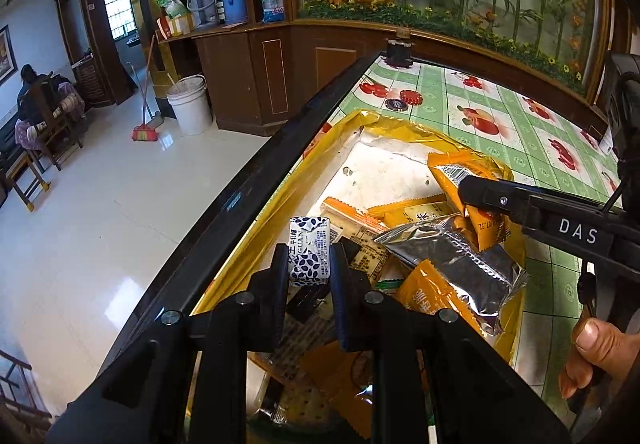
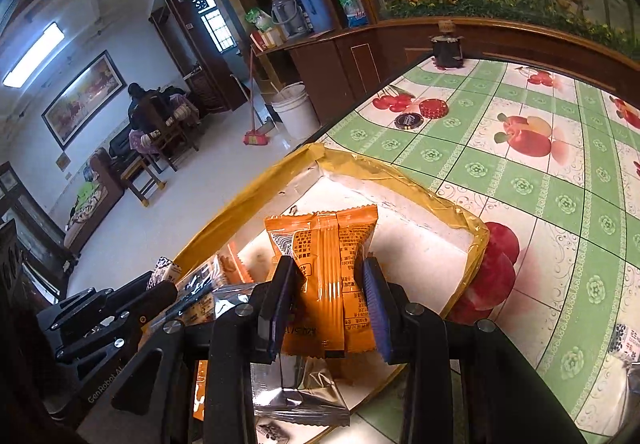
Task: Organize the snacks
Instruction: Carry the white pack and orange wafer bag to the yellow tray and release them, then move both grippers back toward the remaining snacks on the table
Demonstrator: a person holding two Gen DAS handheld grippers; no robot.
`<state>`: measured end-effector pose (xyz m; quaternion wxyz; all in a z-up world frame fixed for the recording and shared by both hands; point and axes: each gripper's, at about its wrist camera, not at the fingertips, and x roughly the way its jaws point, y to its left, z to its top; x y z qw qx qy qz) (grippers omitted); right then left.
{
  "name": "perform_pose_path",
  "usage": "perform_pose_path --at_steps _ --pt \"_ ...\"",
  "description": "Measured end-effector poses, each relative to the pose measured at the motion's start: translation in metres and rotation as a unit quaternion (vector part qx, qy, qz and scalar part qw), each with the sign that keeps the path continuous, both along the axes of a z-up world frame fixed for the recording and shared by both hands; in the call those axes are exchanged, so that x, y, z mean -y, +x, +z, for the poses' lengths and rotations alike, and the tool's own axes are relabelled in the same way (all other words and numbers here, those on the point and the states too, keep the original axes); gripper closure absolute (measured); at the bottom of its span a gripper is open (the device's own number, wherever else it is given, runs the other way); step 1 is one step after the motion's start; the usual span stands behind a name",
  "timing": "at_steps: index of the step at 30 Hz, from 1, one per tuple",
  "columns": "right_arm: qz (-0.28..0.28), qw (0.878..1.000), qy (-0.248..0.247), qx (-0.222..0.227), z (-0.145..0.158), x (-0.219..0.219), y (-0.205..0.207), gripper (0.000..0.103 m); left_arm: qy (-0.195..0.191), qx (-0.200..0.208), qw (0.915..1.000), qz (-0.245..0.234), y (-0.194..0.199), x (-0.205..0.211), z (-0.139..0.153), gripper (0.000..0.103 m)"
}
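A white box with yellow-taped rim [image 1: 362,120] [image 2: 400,172] sits on the table and holds several snack packets. My left gripper [image 1: 310,256] is shut on a small white candy with blue leaf print [image 1: 308,248], held above the box's near left side. My right gripper [image 2: 328,276] is shut on an orange snack packet [image 2: 324,244], held upright over the box; it shows in the left wrist view [image 1: 476,200] too. A silver foil packet [image 1: 452,264] [image 2: 296,396] and orange packets [image 1: 432,292] lie in the box.
The table has a green fruit-print cloth [image 2: 520,172]. A red round disc [image 2: 433,108], a dark round disc [image 2: 408,121] and a black jar [image 2: 447,50] sit at its far end. Another small wrapped candy [image 2: 626,340] lies at right. The table's dark edge [image 1: 256,180] borders open floor.
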<state>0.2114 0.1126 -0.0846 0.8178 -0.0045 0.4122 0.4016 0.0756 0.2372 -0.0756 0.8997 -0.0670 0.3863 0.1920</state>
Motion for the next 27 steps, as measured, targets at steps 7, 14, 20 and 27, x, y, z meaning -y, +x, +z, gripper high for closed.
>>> perform_pose_path --at_steps 7,14,20,27 --pt "-0.007 1.0 0.008 -0.006 0.0 0.003 0.002 0.064 -0.005 -0.002 0.9999 0.011 0.002 -0.002 0.0 0.064" --pt "-0.015 1.0 0.021 -0.01 0.006 0.014 -0.001 0.05 0.015 0.015 0.9994 0.025 -0.007 0.0 0.013 0.028" --pt "-0.026 0.999 0.04 0.0 0.019 0.047 -0.018 0.049 0.012 0.025 0.9993 0.023 -0.015 0.008 0.021 0.028" --pt "-0.062 0.997 0.049 0.005 0.026 0.099 -0.034 0.047 0.005 0.038 0.9992 0.01 -0.021 0.029 0.031 0.028"
